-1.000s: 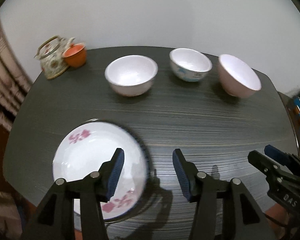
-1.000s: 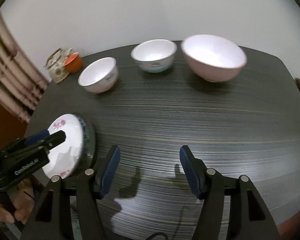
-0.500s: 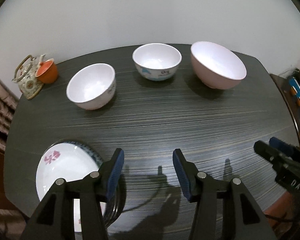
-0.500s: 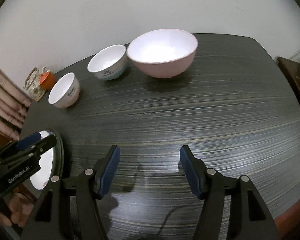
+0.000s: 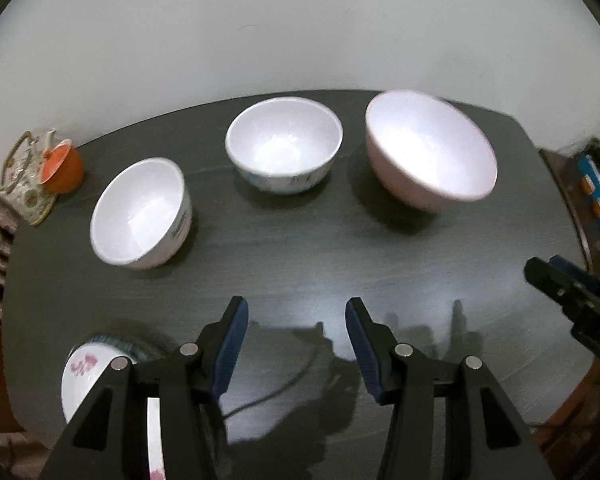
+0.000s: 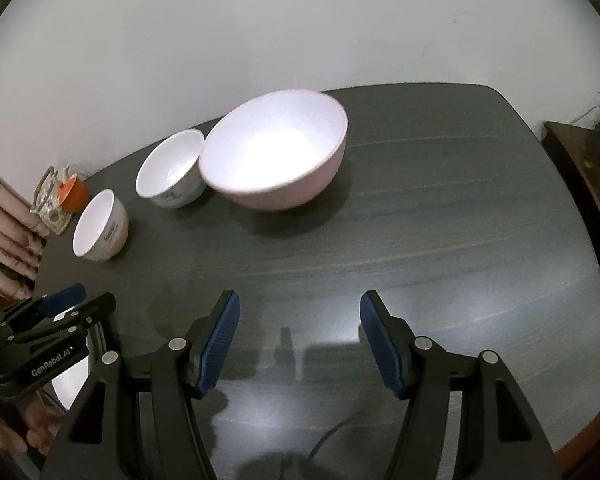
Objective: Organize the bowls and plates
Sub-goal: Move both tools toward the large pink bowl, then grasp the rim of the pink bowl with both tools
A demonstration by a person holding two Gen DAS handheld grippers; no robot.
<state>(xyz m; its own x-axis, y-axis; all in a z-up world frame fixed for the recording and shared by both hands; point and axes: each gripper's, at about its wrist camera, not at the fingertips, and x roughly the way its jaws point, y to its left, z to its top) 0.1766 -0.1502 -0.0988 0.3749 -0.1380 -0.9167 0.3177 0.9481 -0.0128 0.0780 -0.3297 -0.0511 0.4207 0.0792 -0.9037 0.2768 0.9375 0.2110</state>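
Three bowls stand in a row on the dark table [image 5: 300, 256]: a small white bowl [image 5: 140, 214] at the left, a white bowl with blue print [image 5: 284, 144] in the middle, and a large pink bowl [image 5: 430, 156] at the right. The same large pink bowl [image 6: 274, 150] fills the middle of the right wrist view. A white plate with pink flowers [image 5: 80, 376] lies at the near left edge, partly hidden by my left gripper's arm. My left gripper [image 5: 296, 344] hangs open over bare table. My right gripper [image 6: 300, 340] is open too, with nothing between its fingers.
A patterned teapot [image 5: 24, 180] and an orange cup [image 5: 62, 166] sit at the far left corner. A white wall stands behind the table. A brown side cabinet [image 6: 580, 184] holding small items is off the right edge. A person's hand [image 6: 4, 428] holds the left gripper.
Both grippers have moved to the right across the table. The flowered plate slid from under the left gripper to the lower left corner; the pink bowl now looms larger in both views.
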